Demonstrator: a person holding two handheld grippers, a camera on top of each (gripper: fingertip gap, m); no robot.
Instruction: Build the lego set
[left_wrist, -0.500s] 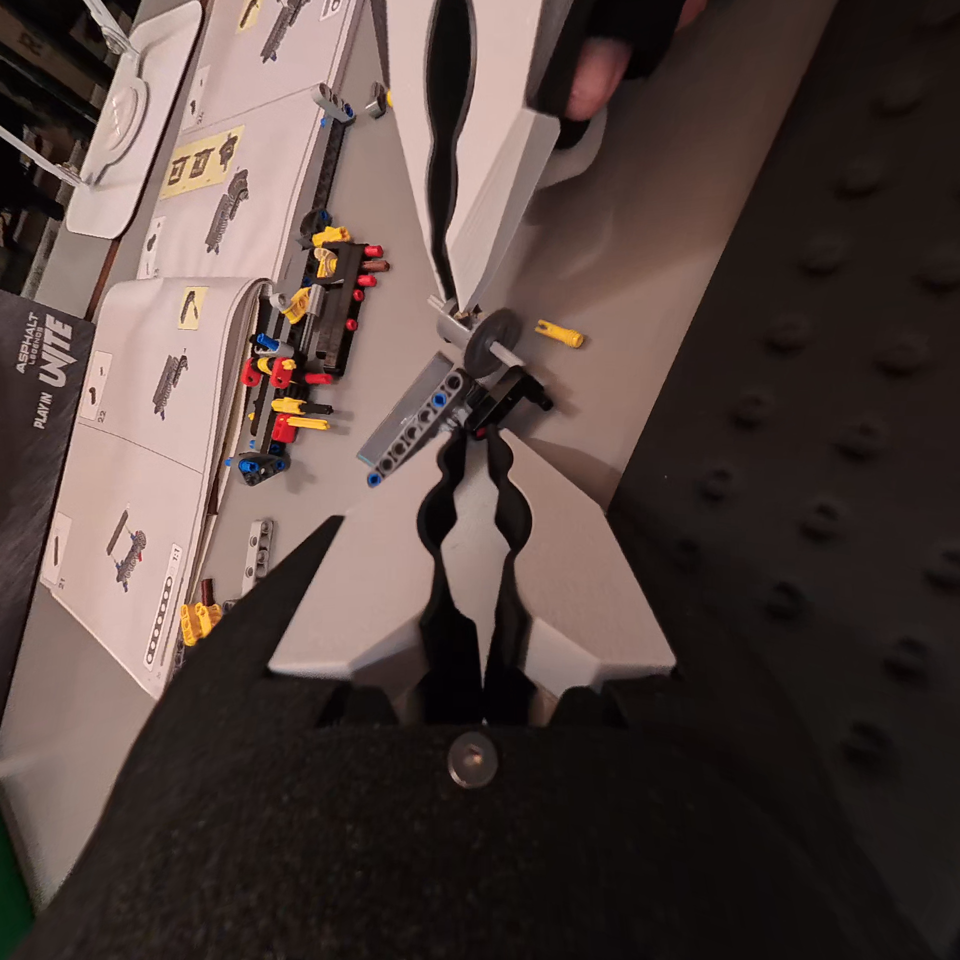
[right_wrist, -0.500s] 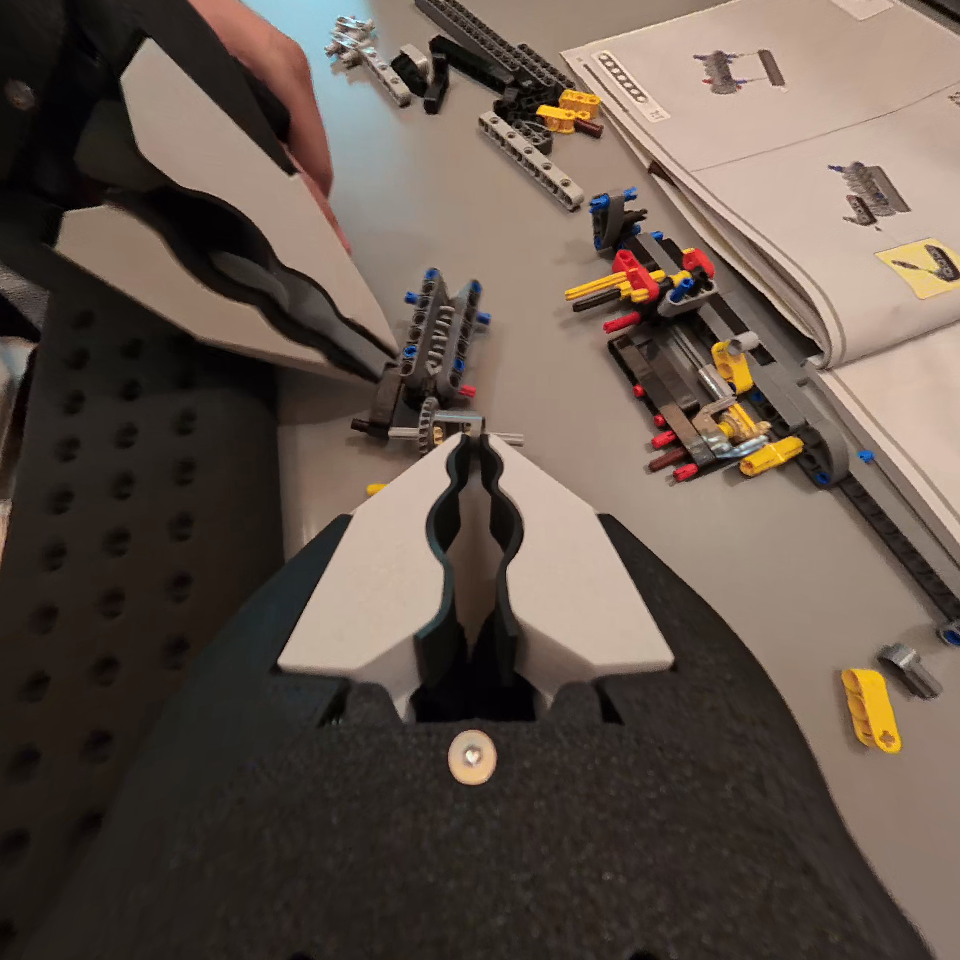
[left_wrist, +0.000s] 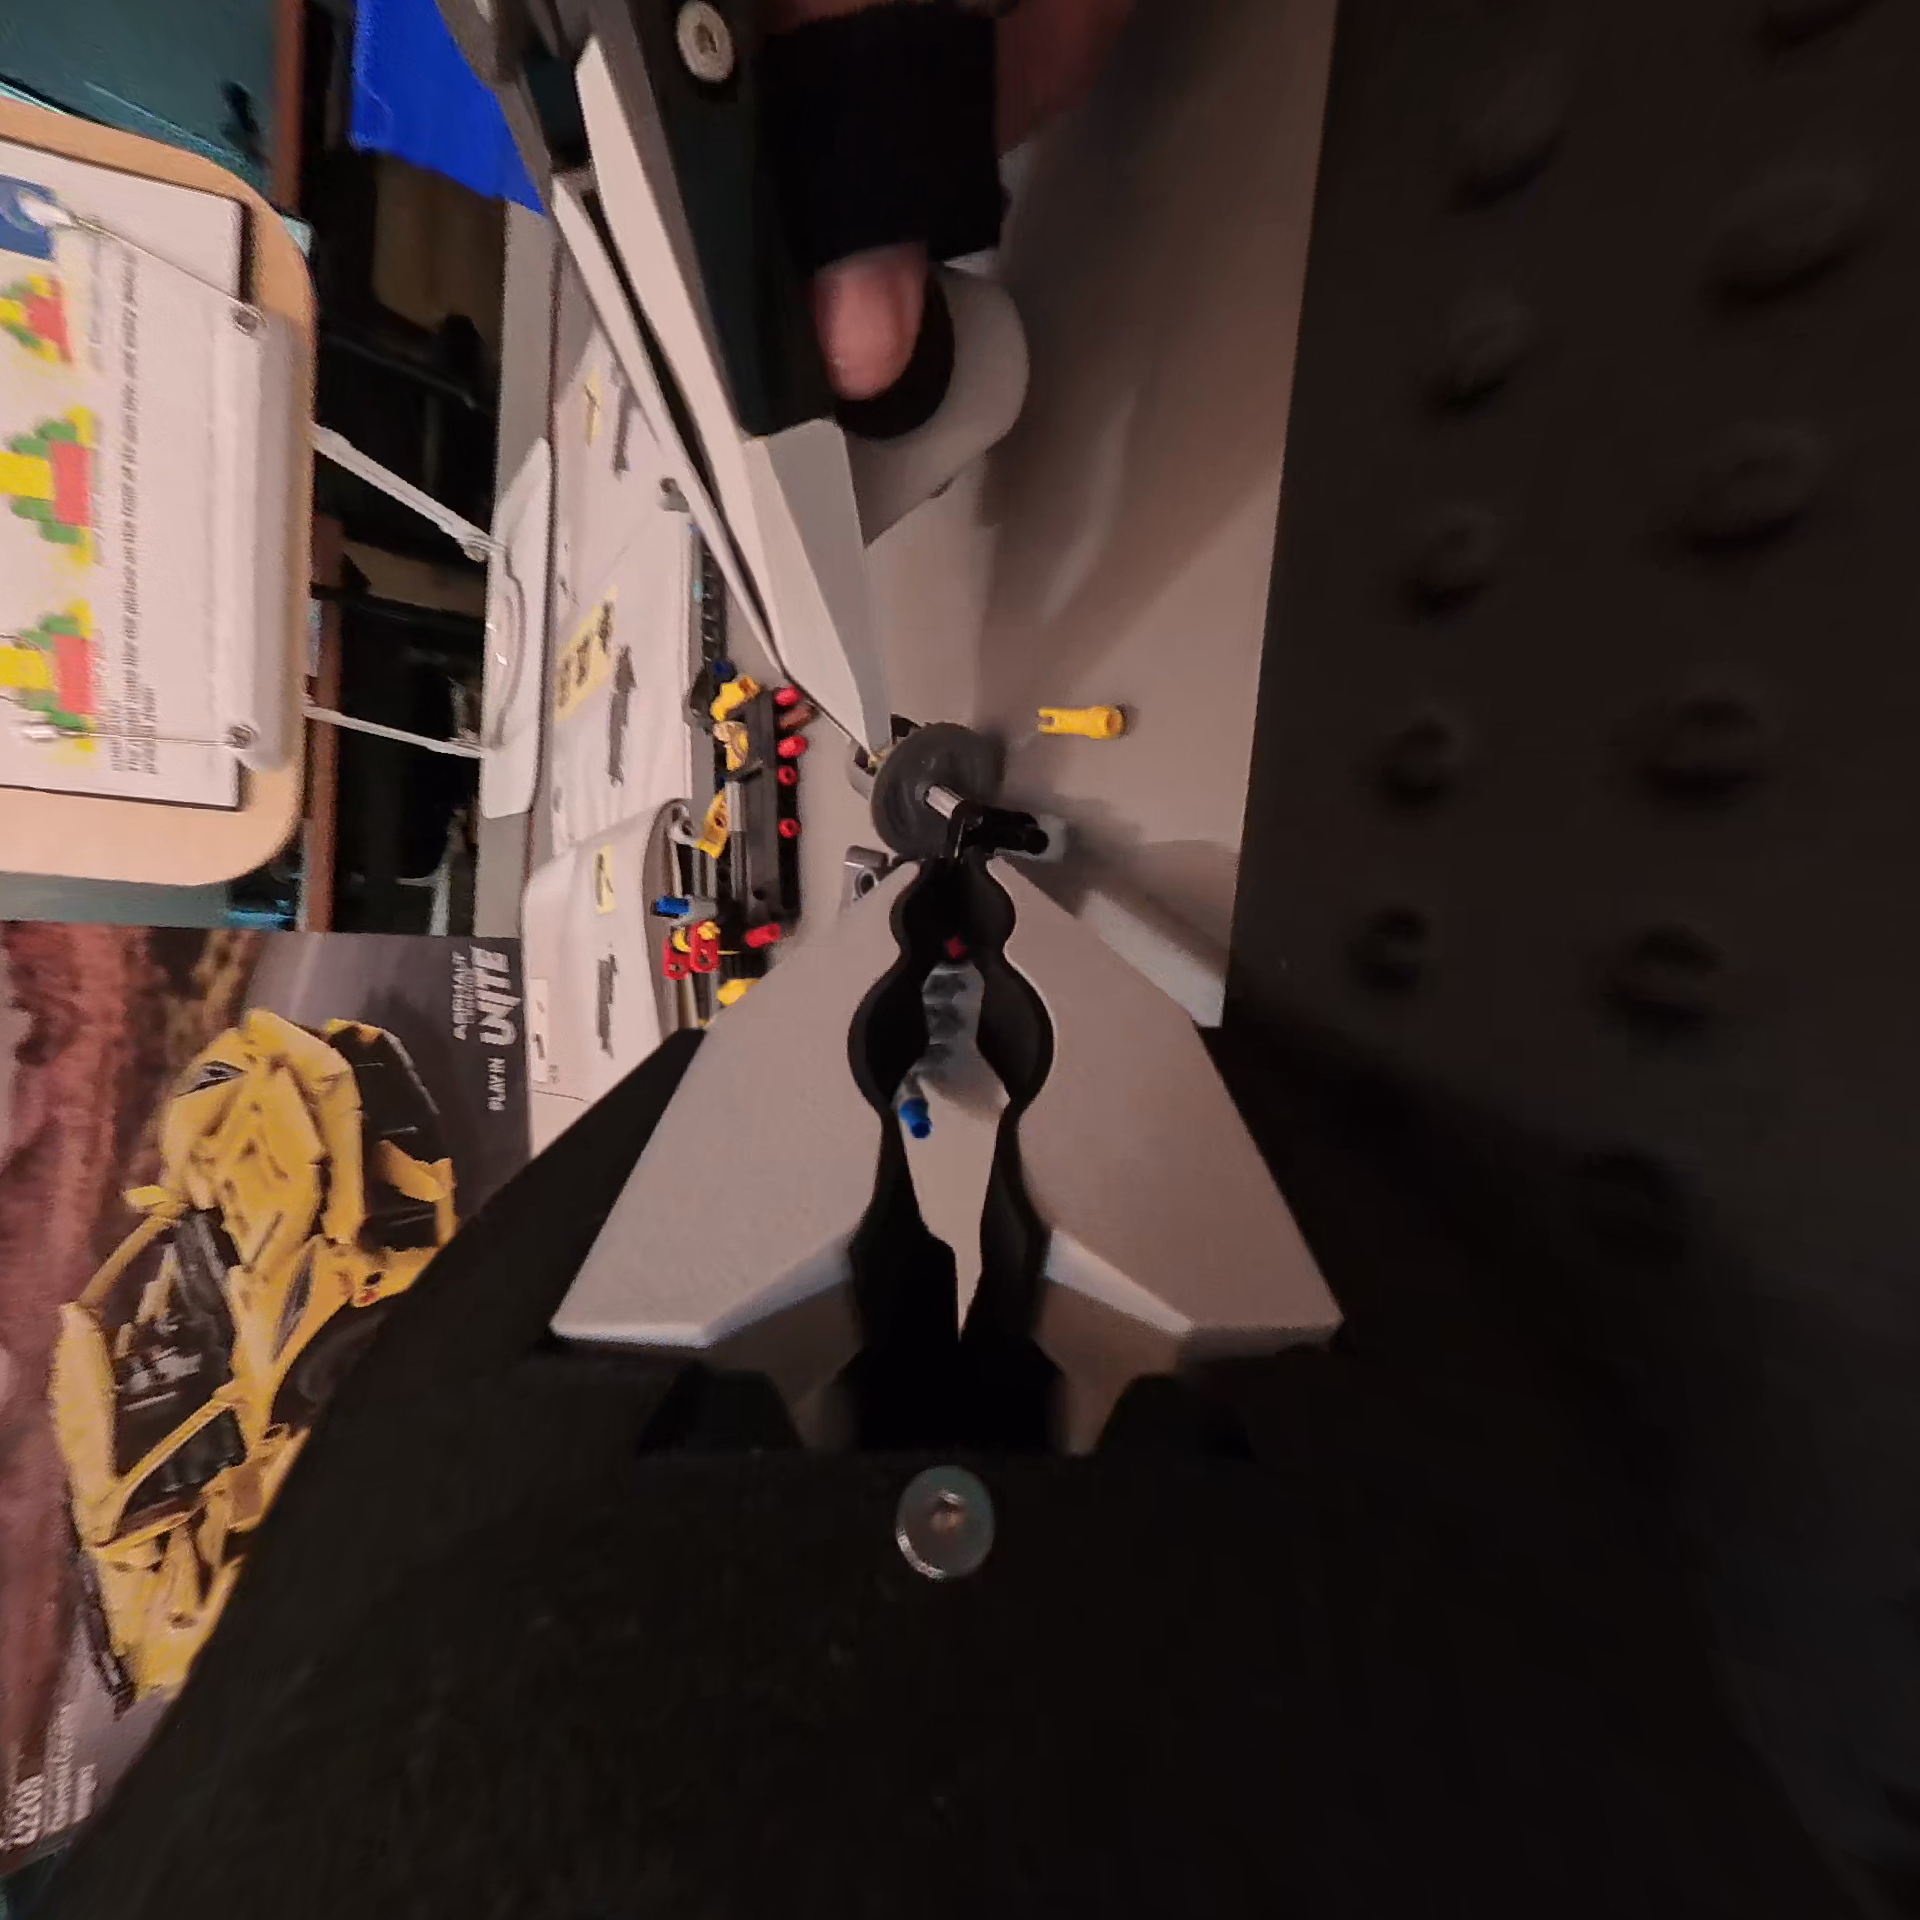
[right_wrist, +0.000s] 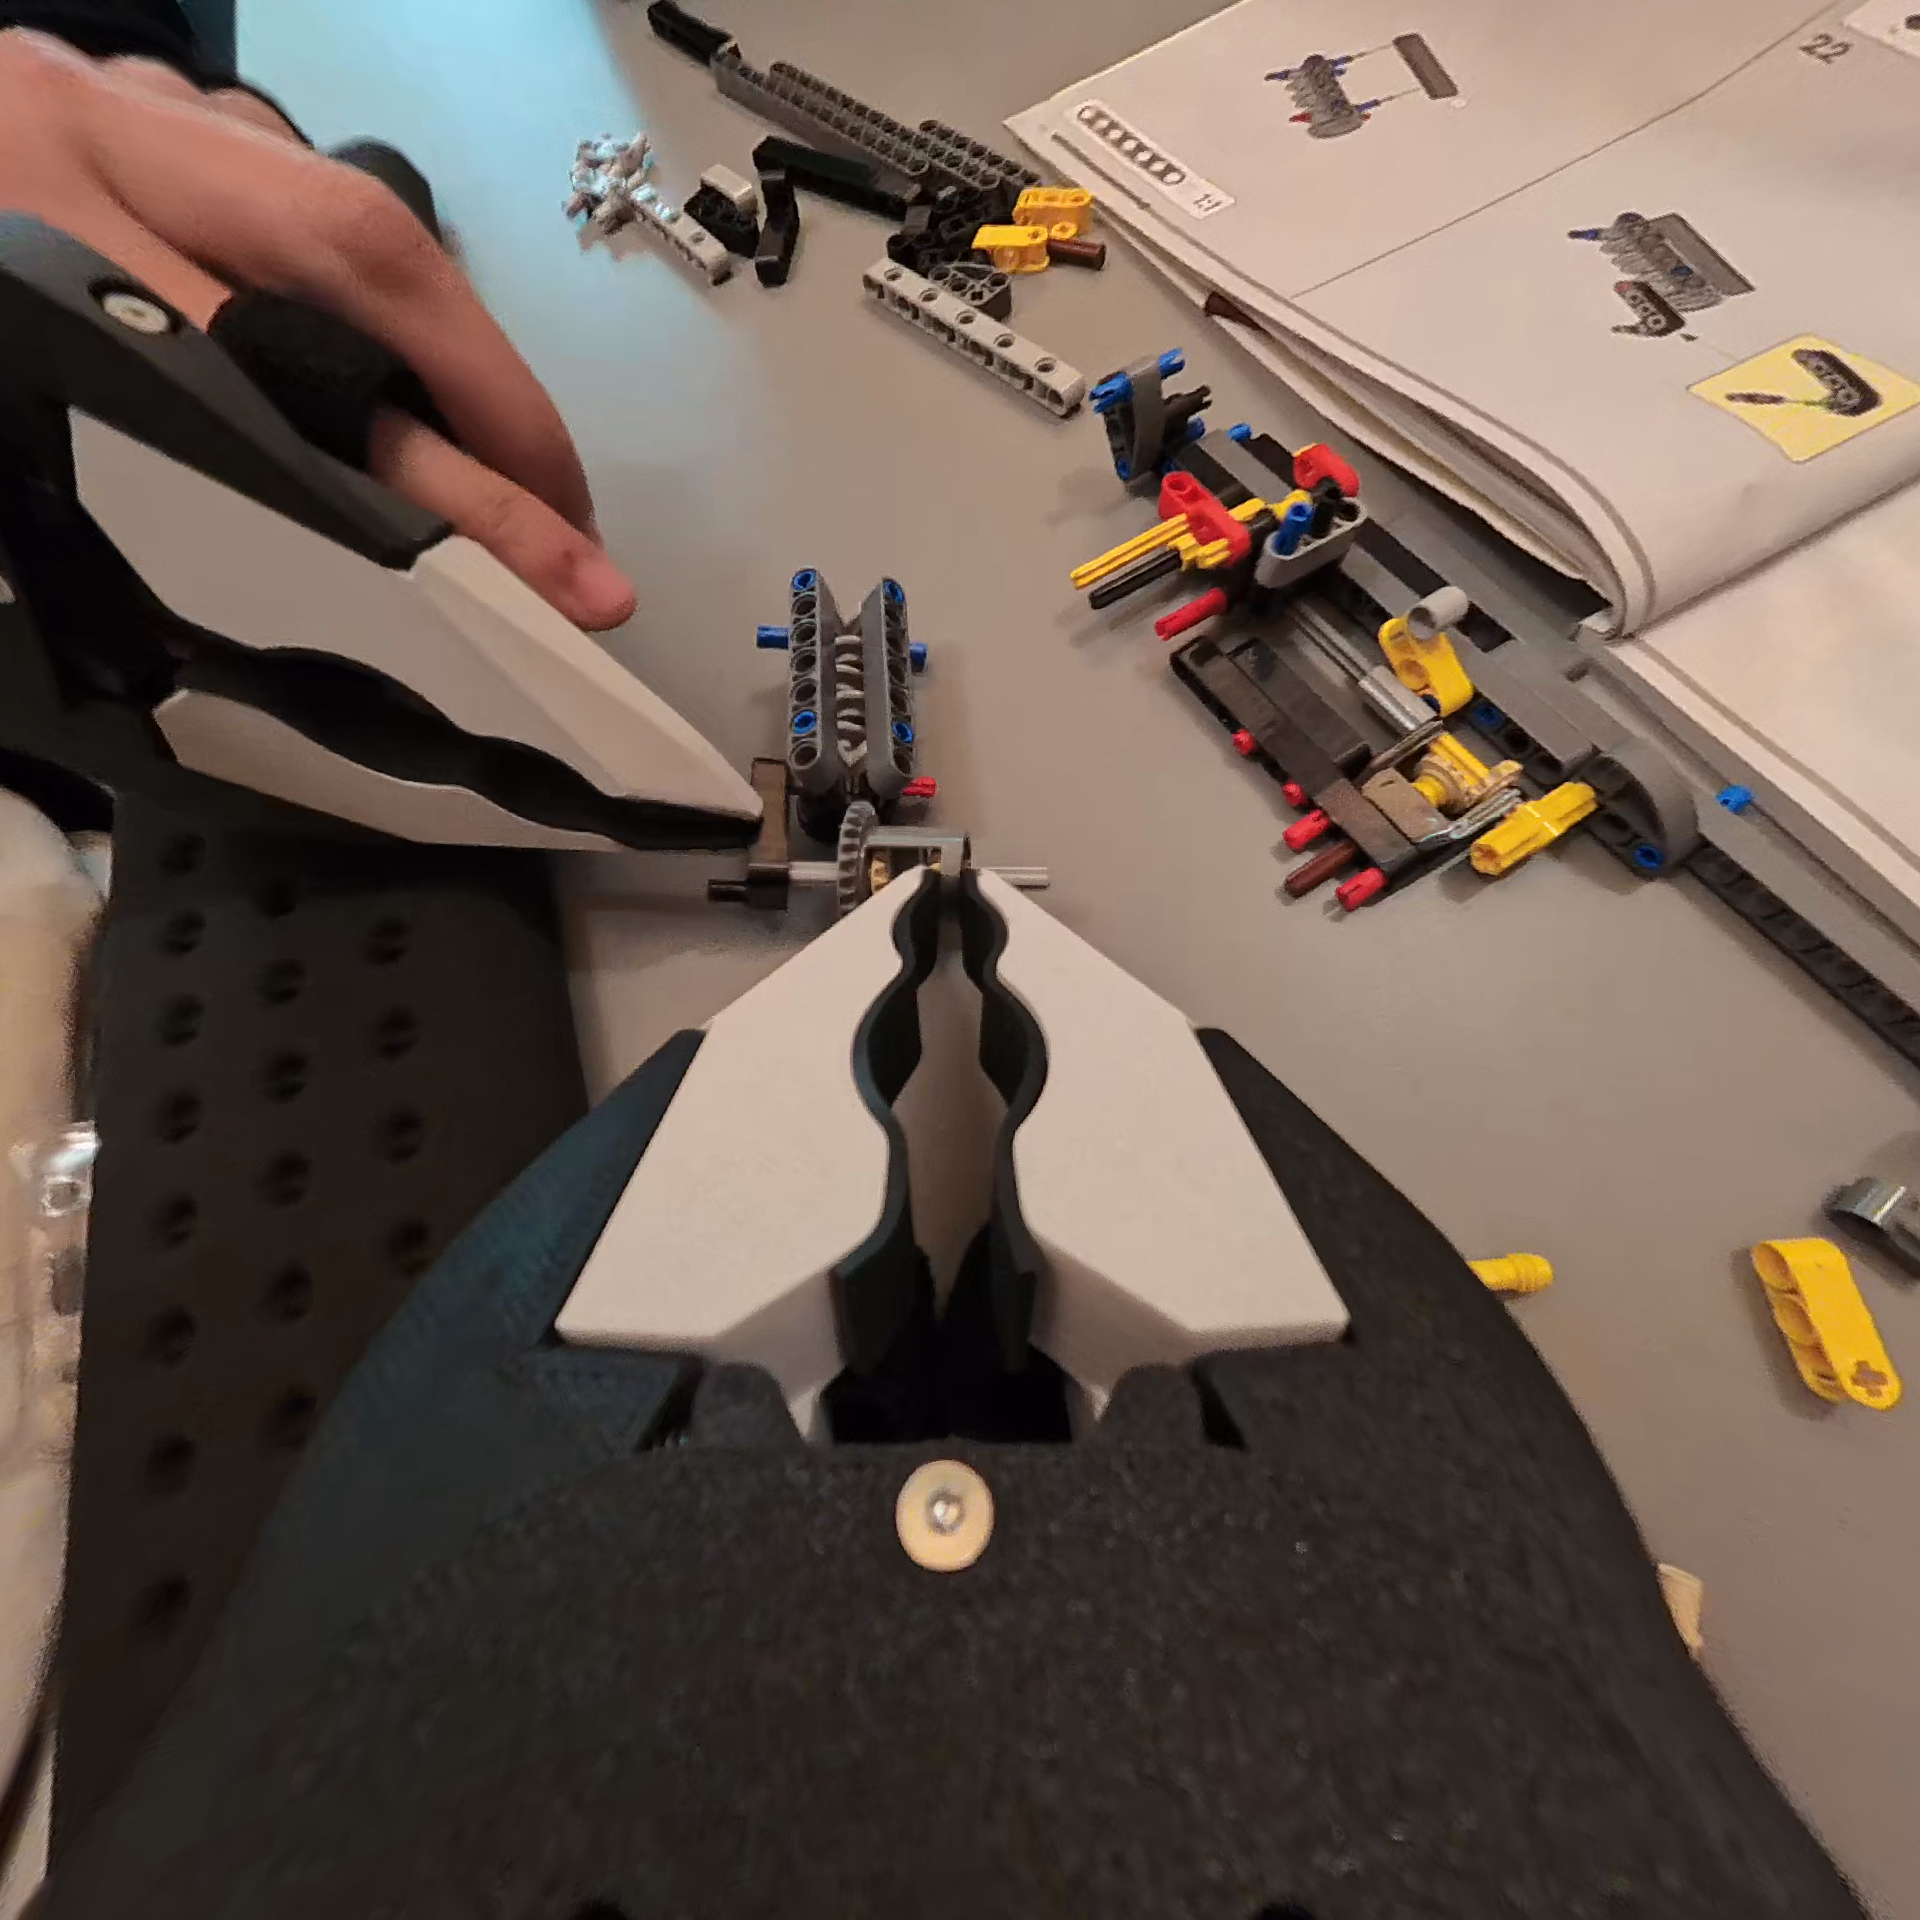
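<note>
Right now both grippers meet at one small lego assembly (right_wrist: 847, 727) lying on the grey table (right_wrist: 1143, 1091). The right gripper (right_wrist: 943, 876) is clenched on the grey frame piece at the assembly's near end, where a thin grey axle (right_wrist: 1023, 878) runs crosswise through a dark gear (right_wrist: 854, 854). The left gripper (right_wrist: 753, 821) comes in from the side in the right wrist view, its tips pinched on the black piece (right_wrist: 771, 805) at the axle's other end. From the left wrist view, the left gripper (left_wrist: 958, 854) is likewise closed on that black part, with the grey beams and blue pins of the assembly showing blurred between its fingers (left_wrist: 1091, 1091); the gear (left_wrist: 930, 779) sits just past the tips.

Beyond the assembly, a larger partial build (right_wrist: 1434, 727) of black, grey, red and yellow parts lies beside the open instruction booklet (right_wrist: 1558, 260). Farther back, loose black and grey beams (right_wrist: 914, 208) are scattered. A yellow connector (right_wrist: 1823, 1335) and a small yellow pin (right_wrist: 1512, 1270) lie apart, near the right gripper's body. In the left wrist view, the lego box (left_wrist: 239, 1247) showing a yellow car lies at the table's far edge.
</note>
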